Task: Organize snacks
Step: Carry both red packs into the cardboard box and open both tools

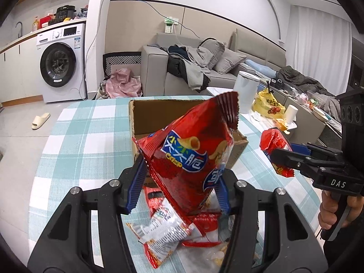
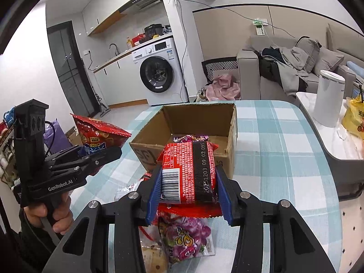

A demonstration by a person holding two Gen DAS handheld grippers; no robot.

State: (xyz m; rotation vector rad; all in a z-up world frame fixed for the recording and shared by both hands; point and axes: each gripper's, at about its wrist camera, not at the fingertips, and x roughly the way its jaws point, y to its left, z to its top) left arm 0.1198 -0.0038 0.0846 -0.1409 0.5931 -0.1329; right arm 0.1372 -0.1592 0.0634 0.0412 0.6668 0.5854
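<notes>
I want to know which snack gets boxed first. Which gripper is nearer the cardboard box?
Right, by a little. The right gripper holds its red packet just before the cardboard box; the left gripper, with its chip bag, is off the box's side.

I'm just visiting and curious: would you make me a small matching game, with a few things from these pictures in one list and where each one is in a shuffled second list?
Things:
1. crisp bag
2. red barcode packet
3. purple snack
4. white canister

Places:
a. inside the cardboard box
b. side table
c. left gripper
d. right gripper

Pairs: 1-c, 2-d, 3-a, 4-b
</notes>
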